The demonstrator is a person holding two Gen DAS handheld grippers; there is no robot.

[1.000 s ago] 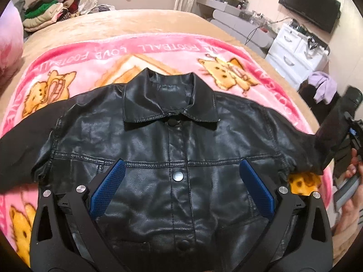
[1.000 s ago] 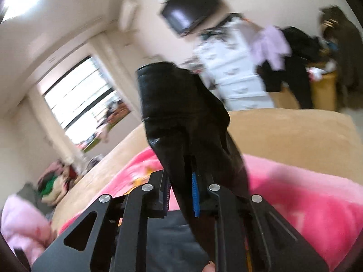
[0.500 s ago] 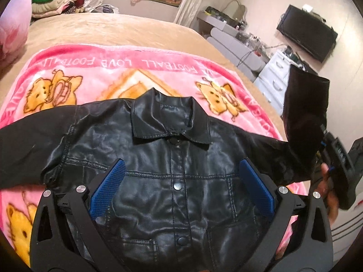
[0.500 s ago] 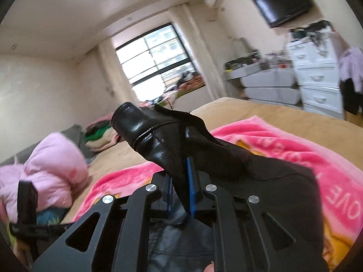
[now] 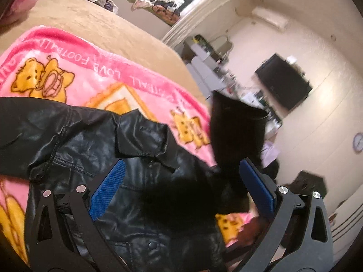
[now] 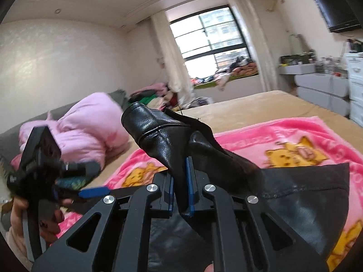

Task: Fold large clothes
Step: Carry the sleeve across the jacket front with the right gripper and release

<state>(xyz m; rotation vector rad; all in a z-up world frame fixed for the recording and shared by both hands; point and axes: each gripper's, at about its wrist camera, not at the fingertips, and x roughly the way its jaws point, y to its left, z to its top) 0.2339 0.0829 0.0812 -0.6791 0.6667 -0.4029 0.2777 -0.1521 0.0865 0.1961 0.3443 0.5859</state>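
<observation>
A wide bed (image 5: 127,34) with a tan cover fills the room, and a pink blanket (image 5: 95,72) printed with yellow cartoon bears lies spread across it. On the blanket lies a black leather jacket (image 5: 74,140), front up, its collar (image 5: 143,136) flat and the snaps down its front closed; one sleeve stretches out flat toward the left edge of the left wrist view. The other sleeve (image 6: 168,140) is lifted off the blanket and stands above the jacket's chest, its cuff pointing up. The right gripper (image 6: 180,189) pinches that sleeve, its blue pads pressed tight against the leather from both sides. The left gripper (image 5: 181,188) hangs over the lower front of the jacket with its jaws spread wide and nothing between them; in the right wrist view it appears at the far left, held in a hand (image 6: 27,217). A pink puffy quilt (image 6: 86,127) sits bunched at the far side of the bed, and a dark screen (image 5: 283,81) hangs on the wall.
</observation>
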